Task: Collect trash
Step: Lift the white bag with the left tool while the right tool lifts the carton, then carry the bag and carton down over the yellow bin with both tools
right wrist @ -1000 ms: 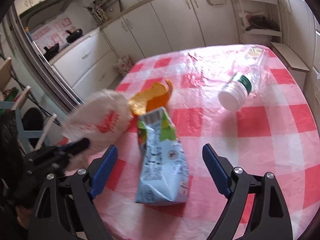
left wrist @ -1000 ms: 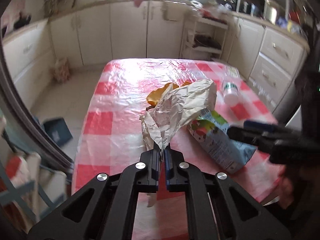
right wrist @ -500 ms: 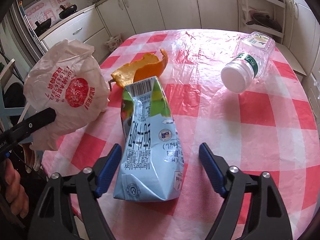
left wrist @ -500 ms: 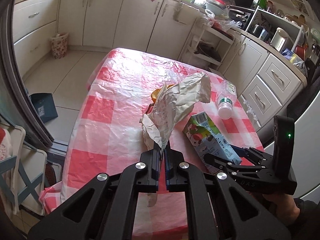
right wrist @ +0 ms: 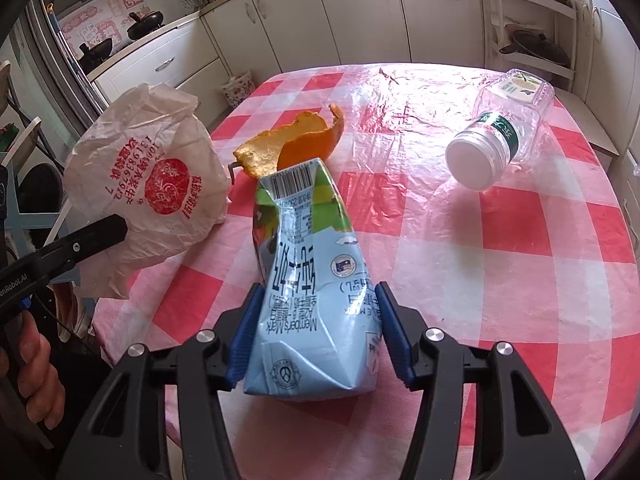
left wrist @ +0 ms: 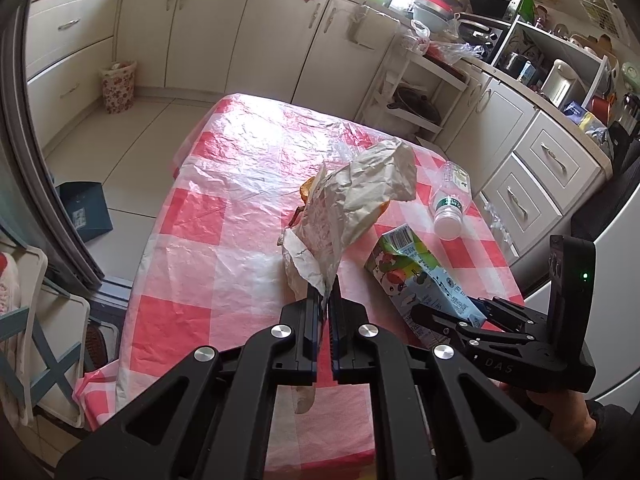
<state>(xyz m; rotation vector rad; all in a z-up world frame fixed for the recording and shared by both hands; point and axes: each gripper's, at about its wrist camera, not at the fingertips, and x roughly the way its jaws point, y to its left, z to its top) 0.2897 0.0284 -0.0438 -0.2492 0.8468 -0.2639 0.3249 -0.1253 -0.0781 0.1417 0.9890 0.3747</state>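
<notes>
1. Left wrist view — the left gripper (left wrist: 327, 300) is clamped tight on the lower edge of a crumpled white plastic bag (left wrist: 352, 208), which stands up from the fingers over the middle of the table (left wrist: 200, 248) with its red-and-white checked plastic cloth. Orange peel (left wrist: 306, 191) peeks out from behind the bag. A crushed juice carton (left wrist: 416, 276) lies toward the near right edge, its far end printed with fruit. The right gripper (left wrist: 452, 316) reaches in from the right at the carton's near end. A clear plastic bottle (left wrist: 450, 204) with a white cap lies on its side near the right edge.

2. Right wrist view — the right gripper (right wrist: 316, 328) has just been closing; the carton (right wrist: 308, 280) lies between its blue pads, the left pad touching the carton's side, while I cannot tell whether the right pad presses on it. The carton rests near the table's (right wrist: 520, 280) near edge, barcode end pointing away. Orange peel (right wrist: 296, 144) sits just beyond it. The bag (right wrist: 152, 176), printed in red, hangs at the left edge from the left gripper (right wrist: 116, 228). The bottle (right wrist: 500, 136) lies well apart, toward the far right.
</notes>
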